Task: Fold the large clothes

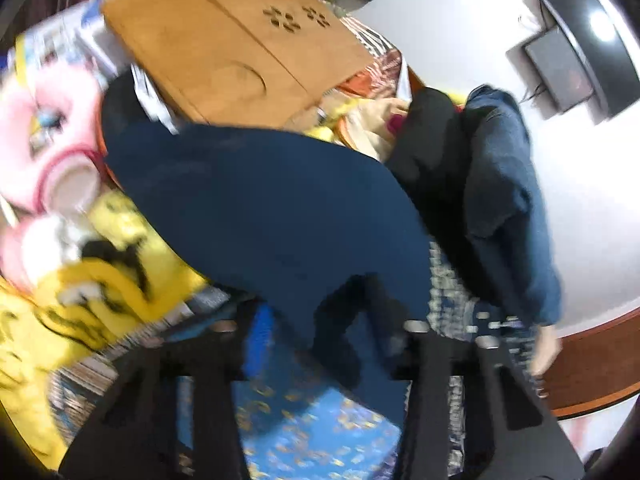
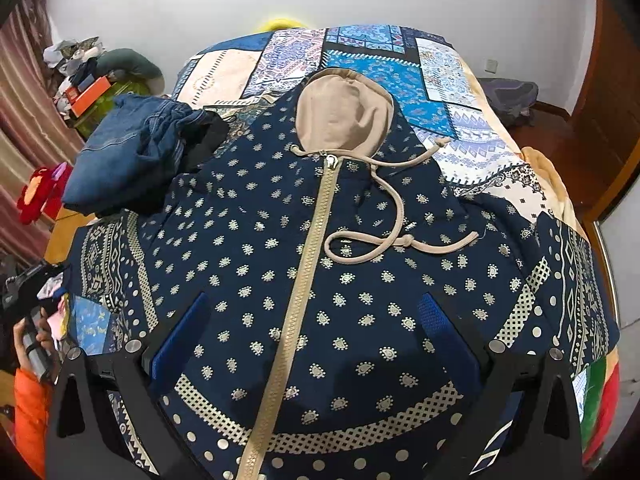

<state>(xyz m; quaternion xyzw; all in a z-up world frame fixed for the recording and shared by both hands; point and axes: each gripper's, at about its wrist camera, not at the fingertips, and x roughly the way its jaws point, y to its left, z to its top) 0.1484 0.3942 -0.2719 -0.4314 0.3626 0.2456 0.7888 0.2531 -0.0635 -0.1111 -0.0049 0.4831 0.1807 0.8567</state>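
Note:
A navy hoodie (image 2: 360,280) with pale dots, a beige hood (image 2: 344,116) and a beige zip lies flat, front up, on the bed. My right gripper (image 2: 312,336) hangs open over its lower front, one blue pad on each side of the zip, with nothing pinched. The left wrist view is blurred. There a plain dark navy cloth (image 1: 260,220) runs down from the upper left into my left gripper (image 1: 324,332), whose fingers look closed on a bunch of it. A strip of the dotted hoodie (image 1: 452,292) shows just to the right.
Folded jeans (image 2: 132,152) with a black cloth lie on the patchwork bedcover (image 2: 360,60) at the hoodie's left shoulder. A wooden board (image 1: 240,52), a yellow blanket (image 1: 100,272) and a pink plush (image 1: 52,140) crowd the left gripper's side. An orange sleeve (image 2: 28,412) is at the bed's left edge.

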